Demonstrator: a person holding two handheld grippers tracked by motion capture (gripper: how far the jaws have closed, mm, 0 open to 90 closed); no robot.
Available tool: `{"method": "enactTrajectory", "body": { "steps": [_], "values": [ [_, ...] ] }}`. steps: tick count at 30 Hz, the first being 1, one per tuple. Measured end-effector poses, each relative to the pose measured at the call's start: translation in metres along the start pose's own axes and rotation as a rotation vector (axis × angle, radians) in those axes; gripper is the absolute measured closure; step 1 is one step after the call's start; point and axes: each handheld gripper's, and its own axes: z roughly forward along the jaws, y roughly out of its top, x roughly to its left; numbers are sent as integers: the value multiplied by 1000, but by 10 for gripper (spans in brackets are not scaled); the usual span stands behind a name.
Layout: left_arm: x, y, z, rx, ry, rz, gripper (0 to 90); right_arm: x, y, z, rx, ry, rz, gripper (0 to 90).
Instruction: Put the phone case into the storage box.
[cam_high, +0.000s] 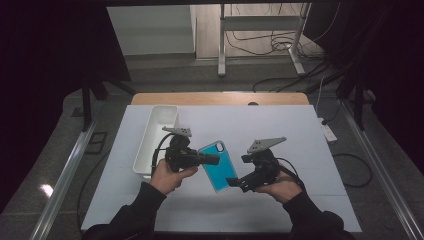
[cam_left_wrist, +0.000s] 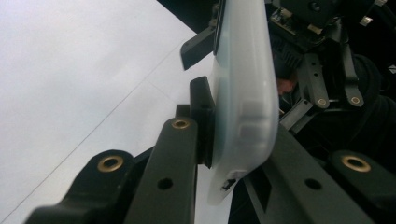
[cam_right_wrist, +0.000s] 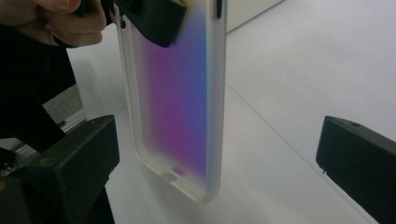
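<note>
Two grippers meet over the white table (cam_high: 280, 125), and the phone case (cam_high: 218, 165) between them is the landmark for all else. It is a blue-backed case with a pale translucent rim, held clear of the table; in the right gripper view its back shades from blue to purple.

At the case's upper left edge, the left gripper (cam_high: 212, 159) has its jaws clamped narrowly on the rim; in the left gripper view a black pad presses flat against one face of the case (cam_left_wrist: 243, 93), while the opposite jaw looks to lie against the other side, though it is partly hidden behind the rim.

At the case's lower right corner, the right gripper (cam_high: 234, 182) has its jaws spread wide. In the right gripper view the case (cam_right_wrist: 175, 93) hangs between them, apart from both pads.

Left of the case, beyond the left gripper, a white rectangular bin (cam_high: 156, 135) stands on the table.
</note>
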Motion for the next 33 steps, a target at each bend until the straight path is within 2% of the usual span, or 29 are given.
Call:
{"method": "enactTrajectory", "body": {
  "steps": [4, 6, 11, 16, 17, 19, 22, 26, 27, 28, 29, 30, 33],
  "values": [
    [-3, 1, 2, 5, -16, 15, 851, 3, 2, 4, 14, 26, 8, 1],
    [-4, 2, 2, 7, -18, 17, 851, 5, 2, 7, 15, 41, 2, 45],
    [-8, 3, 4, 10, -34, 35, 851, 5, 2, 11, 33, 89, -6, 217],
    [-9, 3, 4, 7, -44, 38, 852, 5, 1, 14, 29, 136, -16, 389],
    [-9, 3, 4, 5, -50, 37, 852, 5, 1, 14, 29, 136, -16, 389],
    [-9, 3, 5, 5, -54, 38, 852, 4, 0, 14, 27, 162, -15, 476],
    [-10, 3, 6, 18, -38, 47, 850, 2, -1, 15, 32, 206, -13, 625],
    [-8, 3, 7, 14, -44, 50, 846, -1, -1, 16, 55, 242, -9, 689],
    [-8, 3, 6, 7, -45, 55, 824, -1, -1, 16, 57, 253, -4, 728],
    [-8, 3, 6, 7, -45, 55, 798, -1, -1, 16, 57, 253, -4, 728],
    [-7, 3, 6, 0, -58, 59, 798, -2, -1, 15, 53, 274, -4, 766],
    [-7, 3, 5, -4, -68, 64, 752, -2, -1, 14, 50, 287, 0, 826],
    [-8, 3, 5, -13, -67, 71, 717, -2, 1, 12, 45, 297, -2, 849]
  ]
}}
